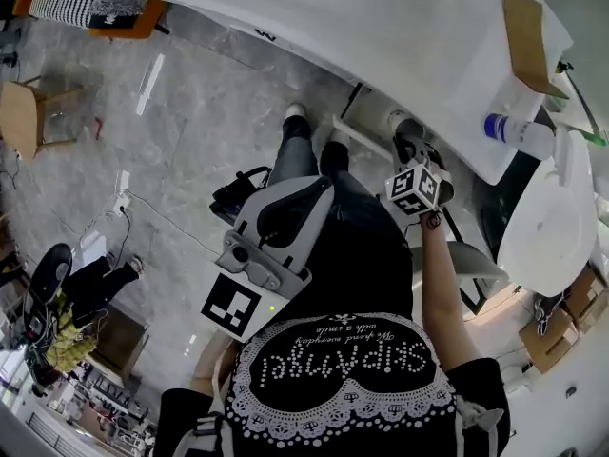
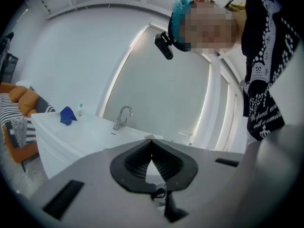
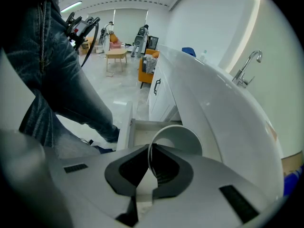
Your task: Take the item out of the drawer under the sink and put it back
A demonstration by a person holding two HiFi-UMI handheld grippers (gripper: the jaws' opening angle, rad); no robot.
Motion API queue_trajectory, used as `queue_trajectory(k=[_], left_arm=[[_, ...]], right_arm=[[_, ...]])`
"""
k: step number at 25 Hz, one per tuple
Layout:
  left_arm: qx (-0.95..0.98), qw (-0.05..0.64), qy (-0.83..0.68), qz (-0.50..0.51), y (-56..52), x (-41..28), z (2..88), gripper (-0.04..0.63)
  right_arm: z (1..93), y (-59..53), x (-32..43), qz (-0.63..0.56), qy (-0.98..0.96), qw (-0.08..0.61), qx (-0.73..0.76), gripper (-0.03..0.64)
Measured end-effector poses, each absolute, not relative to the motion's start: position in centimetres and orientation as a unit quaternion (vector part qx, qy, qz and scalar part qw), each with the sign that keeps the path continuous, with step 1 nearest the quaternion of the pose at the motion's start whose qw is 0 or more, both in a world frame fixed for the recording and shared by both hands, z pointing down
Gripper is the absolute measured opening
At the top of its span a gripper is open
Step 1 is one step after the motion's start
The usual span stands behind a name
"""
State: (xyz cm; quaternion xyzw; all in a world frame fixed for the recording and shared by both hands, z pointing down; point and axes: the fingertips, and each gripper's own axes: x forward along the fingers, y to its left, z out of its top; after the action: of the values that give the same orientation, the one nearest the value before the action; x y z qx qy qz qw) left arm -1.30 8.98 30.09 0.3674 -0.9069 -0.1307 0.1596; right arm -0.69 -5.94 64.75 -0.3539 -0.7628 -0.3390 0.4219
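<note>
One white round bowl (image 3: 183, 137); one open white drawer (image 3: 142, 129); one curved chrome tap (image 2: 122, 117); one crumpled blue cloth (image 2: 68, 115); one small clear bottle (image 2: 80, 109); one white bottle with a blue band (image 1: 528, 138); one flat brown board (image 1: 526, 41); one orange sofa (image 2: 27, 101); one low wooden table (image 3: 116, 56); one long white counter (image 1: 400, 27); two grey grippers, left gripper (image 2: 151, 139) and right gripper (image 3: 150, 146).
</note>
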Motion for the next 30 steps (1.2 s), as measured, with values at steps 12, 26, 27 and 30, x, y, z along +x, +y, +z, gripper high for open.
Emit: queue_trajectory(k=[12,26,27,30], left_arm=[[0.358,0.182,-0.905,-0.136,9.4,-1.4,31.0,0.005],[0.362,0.213,-0.898,-0.134,9.3,-1.4,32.1,0.005],[0.362,0.215,-0.897,-0.133,9.2,-1.4,32.3,0.005],[0.361,0.218,-0.897,-0.134,9.4,-1.4,32.4,0.005]], right_arm=[[67.8,-6.1,-1.5,-0.335,-0.754,0.44,-0.354,0.025],[71.3,-6.8,-2.1,-0.327,-0.74,0.47,-0.352,0.025],[71.5,-6.8,-2.2,-0.327,-0.74,0.471,-0.352,0.025],[71.9,-6.7,-2.6,-0.328,-0.738,0.473,-0.352,0.025]])
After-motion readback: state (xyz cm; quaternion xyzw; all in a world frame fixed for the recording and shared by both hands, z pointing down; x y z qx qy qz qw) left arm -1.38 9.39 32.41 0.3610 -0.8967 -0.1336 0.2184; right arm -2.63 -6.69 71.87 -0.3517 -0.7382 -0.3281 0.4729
